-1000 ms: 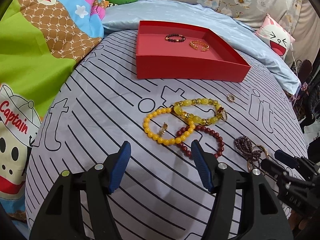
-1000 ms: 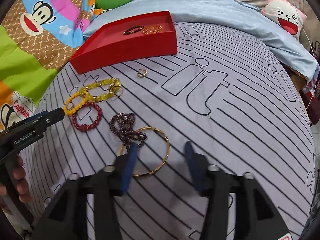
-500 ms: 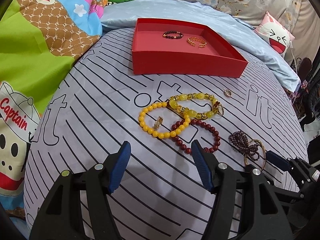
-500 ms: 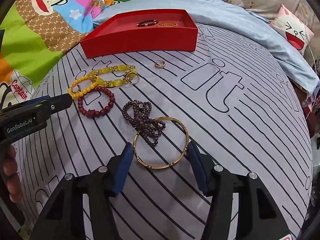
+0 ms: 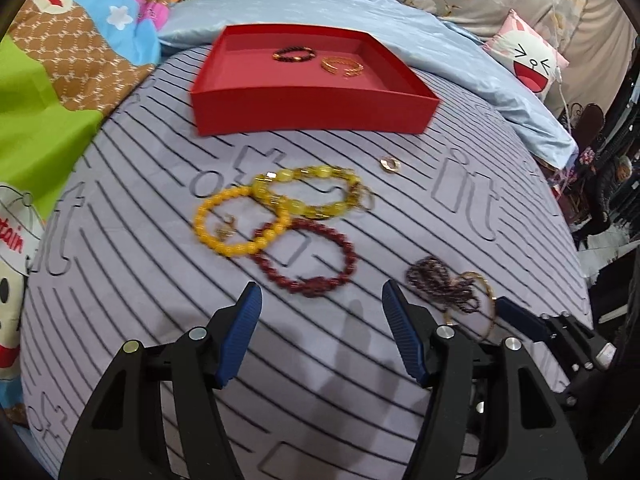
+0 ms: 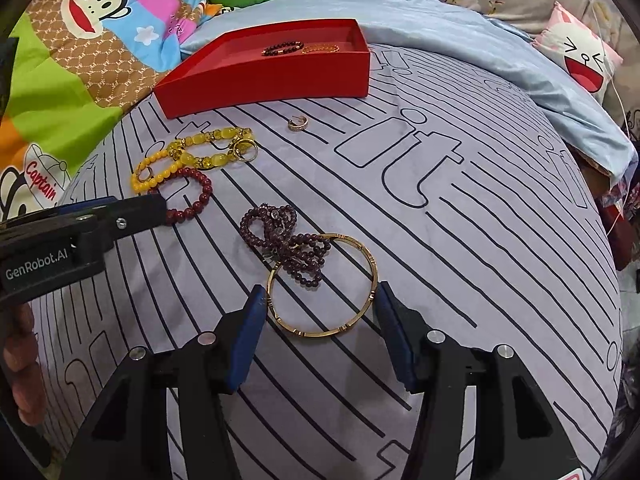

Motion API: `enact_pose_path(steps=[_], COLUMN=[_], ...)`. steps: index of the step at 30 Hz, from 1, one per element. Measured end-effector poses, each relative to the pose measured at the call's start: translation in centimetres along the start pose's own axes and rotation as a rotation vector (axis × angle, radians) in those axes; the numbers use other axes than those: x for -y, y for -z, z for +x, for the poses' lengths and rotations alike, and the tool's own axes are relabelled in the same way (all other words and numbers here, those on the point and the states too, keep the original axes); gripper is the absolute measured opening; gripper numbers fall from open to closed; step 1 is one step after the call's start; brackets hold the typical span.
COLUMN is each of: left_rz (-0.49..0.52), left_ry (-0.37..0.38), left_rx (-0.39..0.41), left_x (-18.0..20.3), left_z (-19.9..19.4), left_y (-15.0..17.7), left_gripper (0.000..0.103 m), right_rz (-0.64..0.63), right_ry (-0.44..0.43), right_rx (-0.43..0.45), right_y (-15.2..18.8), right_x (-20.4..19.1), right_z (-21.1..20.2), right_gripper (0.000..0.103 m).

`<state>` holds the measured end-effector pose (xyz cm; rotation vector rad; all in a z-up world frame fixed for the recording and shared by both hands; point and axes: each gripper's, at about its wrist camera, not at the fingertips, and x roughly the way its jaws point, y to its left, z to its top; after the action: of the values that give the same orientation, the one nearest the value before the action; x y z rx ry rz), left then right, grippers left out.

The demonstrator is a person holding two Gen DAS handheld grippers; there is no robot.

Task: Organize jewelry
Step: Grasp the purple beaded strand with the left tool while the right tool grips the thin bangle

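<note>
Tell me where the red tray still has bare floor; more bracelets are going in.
Free: the red cardboard tray's near half. Crowded: its far side, holding the dark beaded bracelet and gold cuff bangle.

Striped bedspread (image 6: pixel 460 216) — cartoon pillow (image 6: pixel 584 56) beyond

Red tray (image 5: pixel 312 116), black-striped grey sheet (image 6: pixel 480 264), seemingly gold bangle (image 6: pixel 322 332)
</note>
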<state>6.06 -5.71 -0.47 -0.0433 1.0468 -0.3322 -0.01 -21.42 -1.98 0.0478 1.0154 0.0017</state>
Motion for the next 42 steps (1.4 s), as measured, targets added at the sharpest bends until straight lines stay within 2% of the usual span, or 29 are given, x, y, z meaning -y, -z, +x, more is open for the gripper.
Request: enact_pose_path(steps=[11, 14, 16, 19, 23, 25, 26, 27, 33, 37, 38, 42], left_rz=[0.031, 0.059, 0.104, 0.159, 0.157, 0.150, 0.158, 0.159, 0.117, 0.064, 0.042, 0.008], left_ry=[0.032, 0.011, -0.026, -0.064, -0.069, -0.086, -0.112, -0.121, -0.111, -0.065, -0.046, -0.005], left_rx=[-0.050, -0.077, -0.066, -0.055, -0.058, -0.067, -0.059, -0.057, -0.067, -0.078, -0.082, -0.066], left_x=[4.0, 4.7, 5.2, 5.8, 4.9, 4.3, 4.0, 3.6, 1.5, 0.3, 0.1, 0.1], left_z=[2.4, 3.5, 3.5, 3.4, 3.1, 3.0, 2.9, 2.7, 2.1, 1.6, 1.5, 0.7], left_y=[-0.8, -0.7, -0.5, -0.1, 0.0, 0.2, 0.3, 0.4, 1.0, 1.0, 1.0, 1.0], left_gripper=[0.057, 0.052, 0.050, 0.045, 0.036, 0.026, 0.017, 0.016, 0.016, 0.017, 0.020, 0.044], right_rz=[0.001, -0.002, -0.002, -0.003, -0.006, -0.006, -0.005, -0.003, -0.001, 0.003, 0.004, 0.020], right_ry=[-0.022, -0.020, -0.022, -0.019, -0.014, -0.013, -0.012, -0.011, 0.002, 0.008, 0.008, 0.000], right_rx=[0.017, 0.020, 0.021, 0.022, 0.020, 0.019, 0.018, 0.018, 0.015, 0.011, 0.011, 0.009], right_y=[0.3, 0.3, 0.3, 0.3, 0.2, 0.2, 0.2, 0.2, 0.1, 0.0, 0.0, 0.0], right_x=[0.7, 0.7, 0.7, 0.5, 0.4, 0.4, 0.5, 0.5, 0.5, 0.5, 0.5, 0.7], right_z=[-0.2, -0.2, -0.2, -0.2, -0.1, -0.1, -0.1, -0.1, 0.0, 0.0, 0.0, 0.0], right_gripper=[0.054, 0.054, 0.054, 0.054, 0.054, 0.054, 0.054, 0.054, 0.054, 0.054, 0.054, 0.054])
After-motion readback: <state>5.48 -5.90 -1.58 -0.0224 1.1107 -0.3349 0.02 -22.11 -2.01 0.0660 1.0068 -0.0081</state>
